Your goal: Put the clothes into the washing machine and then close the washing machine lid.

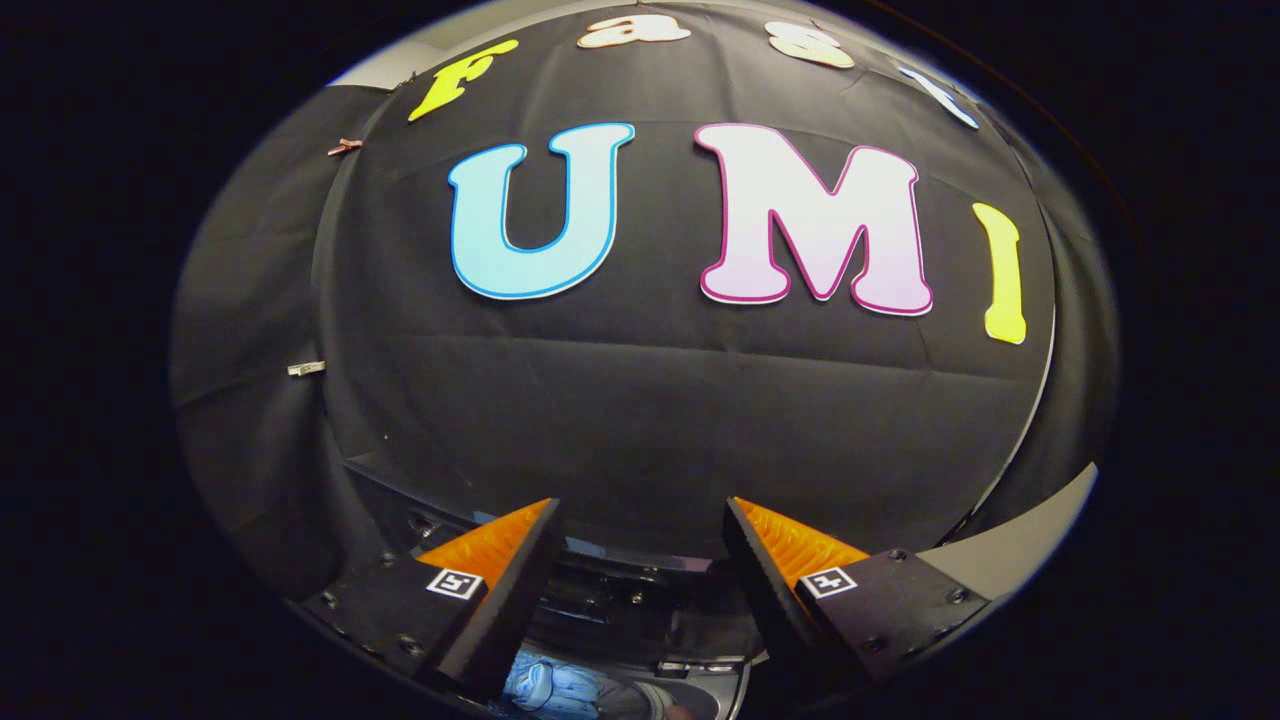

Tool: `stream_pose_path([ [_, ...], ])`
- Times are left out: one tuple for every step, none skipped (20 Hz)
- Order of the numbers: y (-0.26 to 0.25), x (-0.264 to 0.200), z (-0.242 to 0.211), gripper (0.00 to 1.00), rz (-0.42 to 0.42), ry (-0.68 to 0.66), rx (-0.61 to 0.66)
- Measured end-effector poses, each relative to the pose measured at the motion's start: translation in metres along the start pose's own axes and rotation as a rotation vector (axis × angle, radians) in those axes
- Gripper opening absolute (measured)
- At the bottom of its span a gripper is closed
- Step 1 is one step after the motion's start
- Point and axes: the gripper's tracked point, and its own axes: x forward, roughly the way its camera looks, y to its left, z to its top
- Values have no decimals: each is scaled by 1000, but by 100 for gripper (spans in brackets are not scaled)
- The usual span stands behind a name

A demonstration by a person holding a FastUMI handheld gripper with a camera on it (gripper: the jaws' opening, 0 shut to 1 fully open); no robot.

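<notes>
Fingers of the handheld gripper (640, 560) are spread apart, and nothing is held between them. The gripper is raised and aimed mostly at the black cloth booth wall (640, 400).

Below the fingers, a dark opening with a grey-white rim (725, 675) is seen; it is judged to be the mouth of the washing machine, though too little of it is visible to be sure. A light-blue crumpled piece of clothing (550, 688) is seen low between the fingers, at the near edge of that opening. Whether it lies inside the drum or just at the rim cannot be told.

A pale curved panel (1010, 545) is seen past the right finger. It may be the lid or part of the machine body; this cannot be confirmed.

Progress, as a judgement:
- Clothing is released, apparently at or in the machine, so the loading step is likely done or close to done.
- The opening is seen uncovered, so the lid is taken as not yet closed.
- Left to do: the lid has to be found, engaged and brought down.

Risk: fabric left over the rim could stop the lid from seating.
</notes>
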Motion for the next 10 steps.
stream_pose_path([
  [-1,0,-2,99,3,7,3],
  [0,-1,-3,99,10,16,13],
  [-1,-3,-4,100,17,27,25],
  [-3,-2,-6,99,10,39,43],
  [-7,-4,-6,100,-5,44,67],
  [-7,-6,-6,100,-10,48,78],
  [-8,-7,-8,98,-12,53,73],
  [-9,-8,-9,98,-14,54,73],
  [-8,-10,-9,98,-15,58,75],
  [-7,-14,-11,99,-16,62,74],
])
